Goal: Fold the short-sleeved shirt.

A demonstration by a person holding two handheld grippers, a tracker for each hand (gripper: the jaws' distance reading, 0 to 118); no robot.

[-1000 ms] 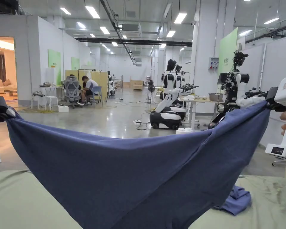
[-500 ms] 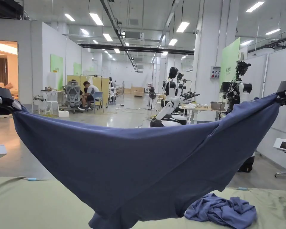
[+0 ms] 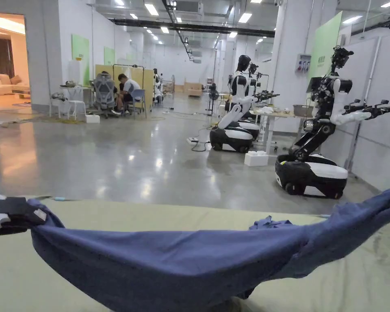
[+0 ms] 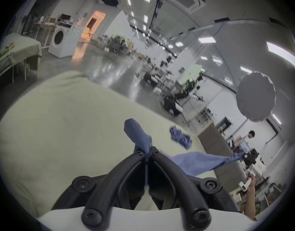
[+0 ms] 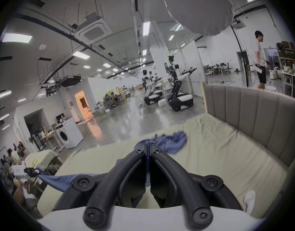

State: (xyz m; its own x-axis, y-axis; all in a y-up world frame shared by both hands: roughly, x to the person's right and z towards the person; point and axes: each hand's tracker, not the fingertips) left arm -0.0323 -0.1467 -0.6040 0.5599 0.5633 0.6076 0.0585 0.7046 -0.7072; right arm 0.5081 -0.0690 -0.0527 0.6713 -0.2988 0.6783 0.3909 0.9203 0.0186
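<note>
Both grippers clamping blue shirt (image 3: pixel 182 260) taut over bed (image 3: pixel 109 215): left gripper (image 4: pixel 147 153), right gripper (image 5: pixel 148 148) (shirt's lower edge cut off).

The blue short-sleeved shirt (image 3: pixel 182 264) hangs stretched wide, sagging in the middle, its ends raised.

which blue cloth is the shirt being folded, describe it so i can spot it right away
Look at the green bed in the foreground. The shirt is the blue cloth stretched across it between the left gripper and right gripper. The other blue cloth lies crumpled behind, held by nothing.
</note>
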